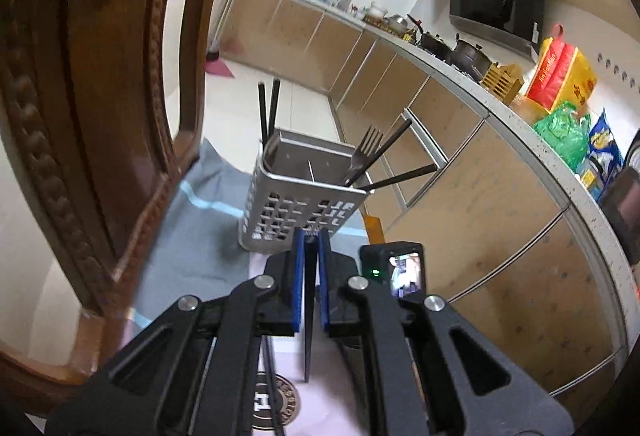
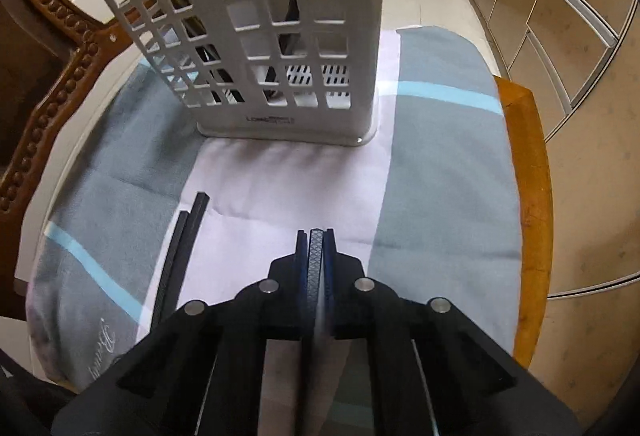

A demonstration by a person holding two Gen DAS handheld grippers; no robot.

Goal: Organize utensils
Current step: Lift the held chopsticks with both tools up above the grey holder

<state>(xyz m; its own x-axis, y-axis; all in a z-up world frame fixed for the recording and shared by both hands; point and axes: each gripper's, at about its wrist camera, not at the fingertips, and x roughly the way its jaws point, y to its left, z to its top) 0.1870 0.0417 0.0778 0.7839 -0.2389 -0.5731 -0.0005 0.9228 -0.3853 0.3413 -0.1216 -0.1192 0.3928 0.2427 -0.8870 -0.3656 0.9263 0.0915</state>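
White perforated plastic utensil caddy (image 2: pixel 280 35) upper centre, on cloth | left gripper (image 1: pixel 311 240) clamps black chopstick (image 1: pixel 307 316) | right gripper (image 2: pixel 316 236) clamps textured knife handle (image 2: pixel 315 268) | we'd lift, tip vertical, lower into free compartment.

Both wrist views toward shared caddy (image 1: pixel 298 191), right nearer.

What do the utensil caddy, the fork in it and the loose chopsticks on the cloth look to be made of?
Utensil caddy: matte light-grey plastic by its look, with moulded square grid holes.
Fork: probably stainless steel, grey with a dull sheen.
Chopsticks: matte black with a fine woven texture, perhaps fibreglass or alloy composite; I cannot tell which.
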